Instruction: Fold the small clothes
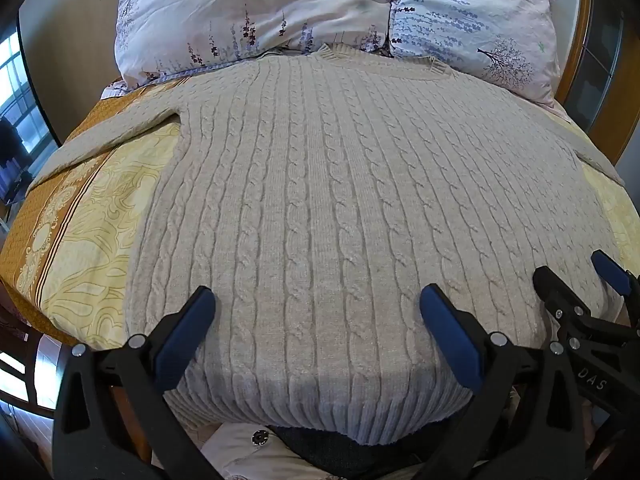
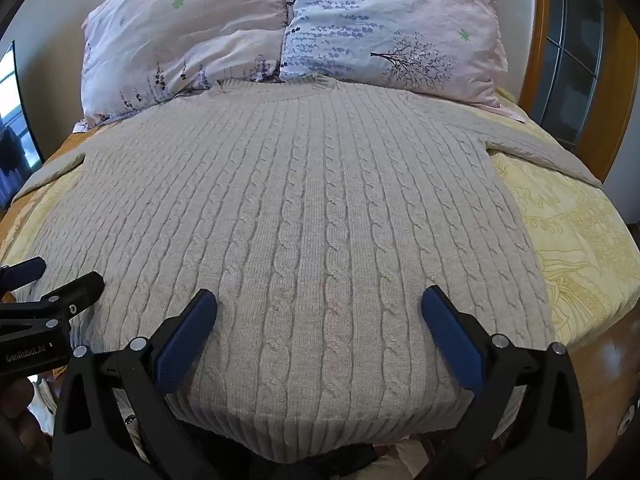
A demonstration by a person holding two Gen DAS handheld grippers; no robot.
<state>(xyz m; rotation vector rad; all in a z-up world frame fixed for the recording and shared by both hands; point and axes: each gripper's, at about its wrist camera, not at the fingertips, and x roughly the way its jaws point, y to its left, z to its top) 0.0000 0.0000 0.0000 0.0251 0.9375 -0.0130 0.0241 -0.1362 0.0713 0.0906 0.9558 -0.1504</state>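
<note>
A beige cable-knit sweater [image 1: 340, 200] lies flat and spread out on the bed, collar toward the pillows, sleeves out to both sides, hem toward me. It fills the right wrist view [image 2: 312, 220] too. My left gripper [image 1: 318, 300] is open and empty, hovering over the lower part of the sweater near the hem. My right gripper [image 2: 320, 302] is open and empty, beside it over the same lower part. The right gripper shows at the right edge of the left wrist view [image 1: 580, 276]; the left gripper shows at the left edge of the right wrist view [image 2: 56, 276].
Two floral pillows [image 1: 280, 12] [image 2: 360, 20] lie at the head of the bed, touching the collar. A yellow patterned bedsheet [image 1: 92, 232] [image 2: 580, 240] shows either side. A wooden headboard [image 2: 536, 40] stands at right. Other clothes [image 1: 256, 448] lie below the hem.
</note>
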